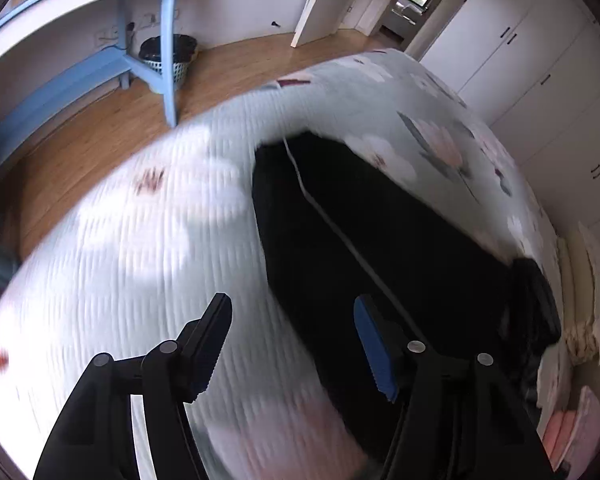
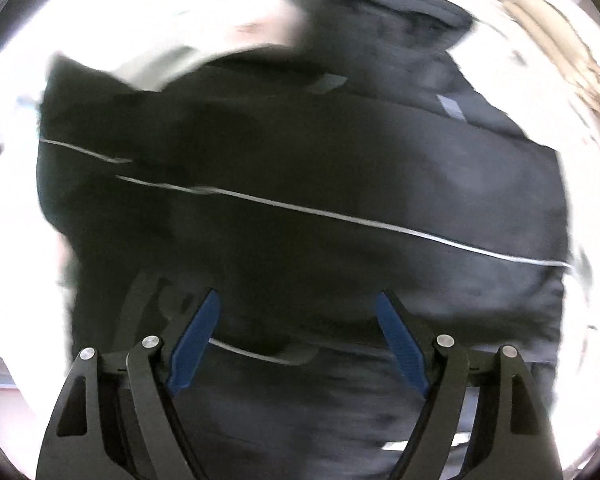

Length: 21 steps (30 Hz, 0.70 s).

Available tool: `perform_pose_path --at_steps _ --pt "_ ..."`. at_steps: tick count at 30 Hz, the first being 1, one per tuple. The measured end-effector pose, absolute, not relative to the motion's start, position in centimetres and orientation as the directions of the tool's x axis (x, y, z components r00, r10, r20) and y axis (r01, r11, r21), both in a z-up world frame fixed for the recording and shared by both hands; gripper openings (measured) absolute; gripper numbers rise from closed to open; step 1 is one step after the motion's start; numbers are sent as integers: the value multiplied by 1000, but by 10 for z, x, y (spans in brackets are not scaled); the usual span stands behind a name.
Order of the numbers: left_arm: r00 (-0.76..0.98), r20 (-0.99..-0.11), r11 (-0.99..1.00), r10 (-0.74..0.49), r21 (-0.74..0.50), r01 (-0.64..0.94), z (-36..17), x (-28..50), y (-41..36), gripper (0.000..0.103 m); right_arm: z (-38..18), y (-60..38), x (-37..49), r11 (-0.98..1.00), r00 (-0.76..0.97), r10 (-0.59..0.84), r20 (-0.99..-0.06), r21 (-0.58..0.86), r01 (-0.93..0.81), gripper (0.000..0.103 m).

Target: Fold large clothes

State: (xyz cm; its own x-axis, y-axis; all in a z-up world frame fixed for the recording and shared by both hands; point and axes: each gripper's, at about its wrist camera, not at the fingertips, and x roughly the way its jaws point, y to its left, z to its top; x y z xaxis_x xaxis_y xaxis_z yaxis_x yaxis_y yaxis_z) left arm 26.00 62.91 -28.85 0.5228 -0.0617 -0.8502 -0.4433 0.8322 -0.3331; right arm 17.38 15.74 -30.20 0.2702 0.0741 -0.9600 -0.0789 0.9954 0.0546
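A large black jacket (image 1: 364,216) with a thin silver zip line lies flat on the pale quilted bedspread (image 1: 148,248). In the left wrist view my left gripper (image 1: 294,312) hangs above the jacket's near left edge, half over the quilt, jaws apart and nothing between them. The right wrist view is filled by the same black jacket (image 2: 308,184), its zip line running across and its collar at the top. My right gripper (image 2: 298,304) hovers over the jacket's lower part, open wide and holding nothing. Both views are blurred by motion.
Wooden floor (image 1: 112,120) runs past the bed's far side, with a blue chair (image 1: 164,60), a white desk and a black-lined bin (image 1: 168,54). White wardrobes (image 1: 540,72) stand at the right. Folded pale and pink cloth (image 1: 576,412) lies at the bed's right end.
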Motion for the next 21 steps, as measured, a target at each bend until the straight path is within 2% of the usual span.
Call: perform_pose_path --at_steps 7,13,15,16,17,19,21 --pt "467 -876 812 -123 -359 -460 -348 343 681 66 -313 230 183 988 262 116 -958 85 -127 83" --pt "451 -872 782 -191 -413 -467 -380 376 695 65 -322 225 189 993 245 104 -964 89 -74 83" --pt "455 -875 802 -165 -388 -455 -382 384 692 65 -321 222 194 995 254 88 -963 74 -62 83" --pt "461 -874 813 -154 -377 -443 -380 387 690 57 -321 221 197 996 256 86 -963 73 -59 83" --pt "470 -869 826 -153 -374 -421 -377 389 686 23 -321 222 200 996 260 85 -962 72 -58 83" --pt "479 -865 841 -150 -366 -398 -371 390 682 15 -321 225 208 996 270 79 -960 66 -57 83" --pt "507 -851 851 -137 -363 -380 -357 382 678 12 -322 226 216 996 280 80 -957 68 -52 82"
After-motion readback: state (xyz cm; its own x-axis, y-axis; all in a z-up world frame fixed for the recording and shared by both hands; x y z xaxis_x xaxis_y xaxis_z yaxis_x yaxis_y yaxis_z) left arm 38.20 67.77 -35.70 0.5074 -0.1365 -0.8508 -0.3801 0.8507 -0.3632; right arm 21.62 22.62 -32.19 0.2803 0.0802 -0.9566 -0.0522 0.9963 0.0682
